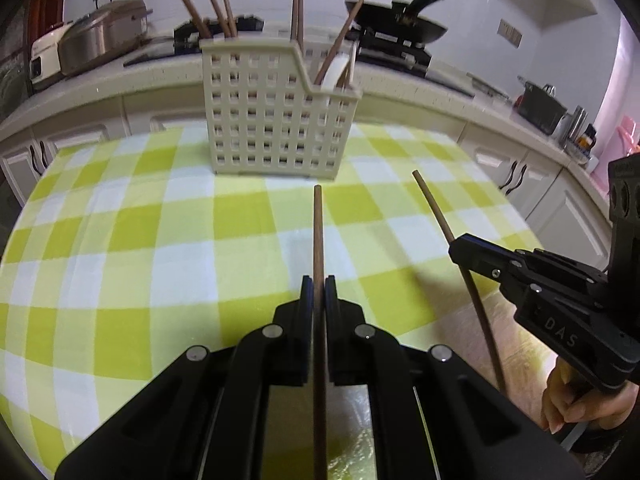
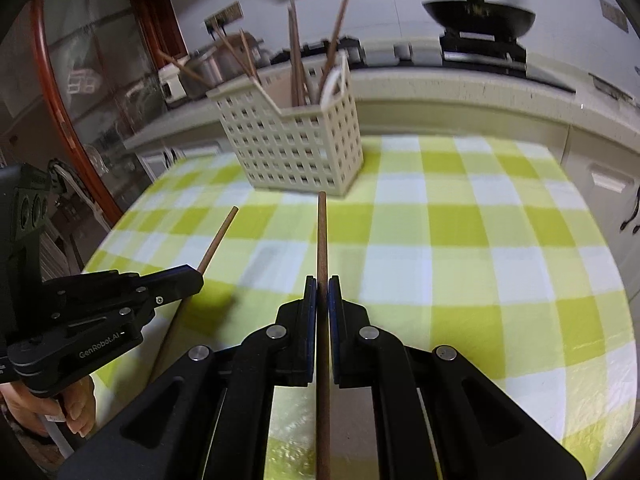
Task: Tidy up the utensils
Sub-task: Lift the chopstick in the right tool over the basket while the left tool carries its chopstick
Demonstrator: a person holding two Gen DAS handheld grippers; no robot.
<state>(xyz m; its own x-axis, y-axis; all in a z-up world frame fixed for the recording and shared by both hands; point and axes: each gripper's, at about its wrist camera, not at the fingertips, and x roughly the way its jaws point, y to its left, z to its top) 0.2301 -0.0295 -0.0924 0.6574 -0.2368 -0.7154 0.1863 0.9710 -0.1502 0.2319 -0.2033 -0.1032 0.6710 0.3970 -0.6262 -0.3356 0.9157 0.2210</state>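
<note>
Left wrist view: the left hand-held gripper [image 1: 319, 288] is closed tight on a chopstick [image 1: 318, 232], whose long axis runs straight ahead along the fingers, tip aimed at the slotted basket [image 1: 276, 120] standing directly in front on the checked surface [image 1: 120, 220]. To its right, the right hand-held gripper [image 1: 460, 246] is likewise clamped on a second chopstick [image 1: 434, 210], tilted up and leaning toward the basket. In the right wrist view the basket [image 2: 296, 140] lies ahead and slightly left of that gripper [image 2: 322, 288]. Both hands appear about equally near. Two chopsticks are held, one per gripper; about six chopsticks and one white utensil [image 1: 334, 72] are counted in the one basket.
</note>
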